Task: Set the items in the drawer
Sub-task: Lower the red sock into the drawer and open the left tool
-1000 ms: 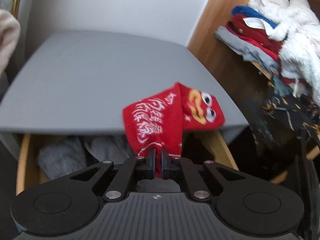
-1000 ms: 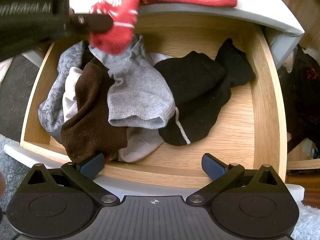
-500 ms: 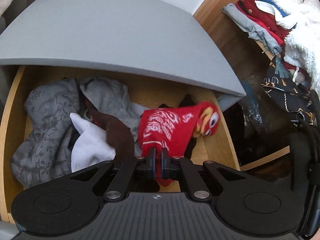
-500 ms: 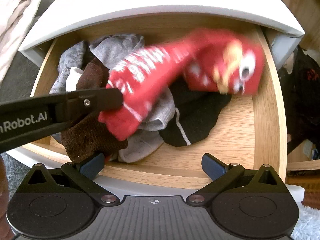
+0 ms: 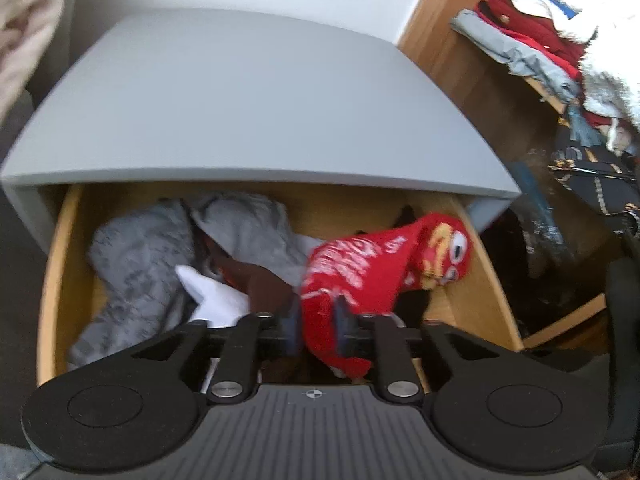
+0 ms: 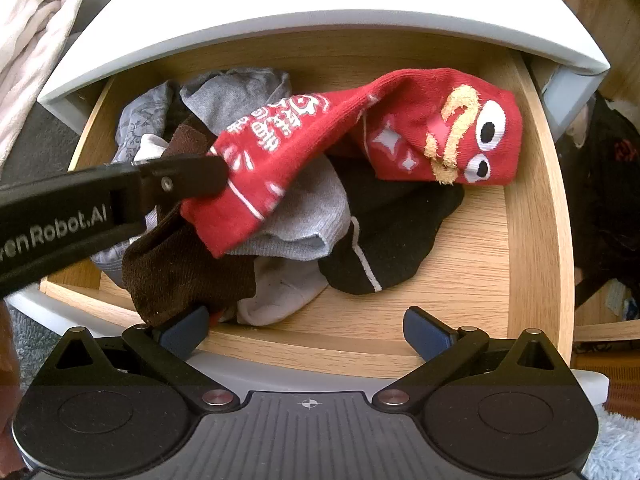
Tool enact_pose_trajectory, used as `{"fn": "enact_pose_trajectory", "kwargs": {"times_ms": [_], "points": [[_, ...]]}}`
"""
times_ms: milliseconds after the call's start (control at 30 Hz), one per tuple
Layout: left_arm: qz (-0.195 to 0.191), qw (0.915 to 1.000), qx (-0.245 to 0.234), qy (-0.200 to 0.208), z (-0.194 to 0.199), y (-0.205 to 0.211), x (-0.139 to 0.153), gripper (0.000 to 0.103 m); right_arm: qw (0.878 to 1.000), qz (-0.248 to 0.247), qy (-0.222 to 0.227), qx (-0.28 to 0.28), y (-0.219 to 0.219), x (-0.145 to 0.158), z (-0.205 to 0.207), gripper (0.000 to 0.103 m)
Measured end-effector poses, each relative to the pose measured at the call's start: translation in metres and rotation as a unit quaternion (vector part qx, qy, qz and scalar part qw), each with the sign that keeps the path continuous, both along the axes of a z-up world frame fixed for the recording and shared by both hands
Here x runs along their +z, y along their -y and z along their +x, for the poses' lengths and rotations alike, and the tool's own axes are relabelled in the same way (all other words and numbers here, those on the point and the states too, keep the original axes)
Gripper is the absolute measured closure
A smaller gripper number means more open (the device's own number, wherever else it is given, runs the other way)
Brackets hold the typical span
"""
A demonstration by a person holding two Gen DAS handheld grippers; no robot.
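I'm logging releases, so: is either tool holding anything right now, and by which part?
The left tool has just been opening; the red sock's cuff end sits between its jaws, no longer clamped. The right tool is open and empty.

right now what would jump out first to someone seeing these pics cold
The bright red sock with cartoon eyes stands out, draped over the grey and black socks in the open wooden drawer. Its cuff sits between the left tongs, whose jaws have just been opening. The right tongs hang open over the drawer's front edge, holding nothing.
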State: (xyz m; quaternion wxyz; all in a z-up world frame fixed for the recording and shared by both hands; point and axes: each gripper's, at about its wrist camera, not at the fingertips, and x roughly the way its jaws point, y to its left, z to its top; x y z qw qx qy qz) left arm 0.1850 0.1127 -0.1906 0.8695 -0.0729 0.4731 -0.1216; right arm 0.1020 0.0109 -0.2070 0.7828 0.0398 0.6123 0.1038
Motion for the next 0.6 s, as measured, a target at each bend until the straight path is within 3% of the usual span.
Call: {"fn": "enact_pose_trajectory", "kwargs": {"times_ms": [300,467,600], "points": [[0.053,0.9967,0.057,0.021,-0.003,-0.012,0.009,0.023,1.0,0.003,0.0,0.001,0.002,-0.002,0.001,0.0],[0.082,0.9934,0.078,0.02,-0.007,-0.015,0.012,0.014,1.0,0.013,-0.006,-0.007,0.006,-0.005,0.001,0.0],[0.08,0.993,0.086,0.014,-0.011,-0.021,0.015,0.013,1.0,0.013,-0.002,-0.004,0.006,-0.005,0.0,0.0]]}}
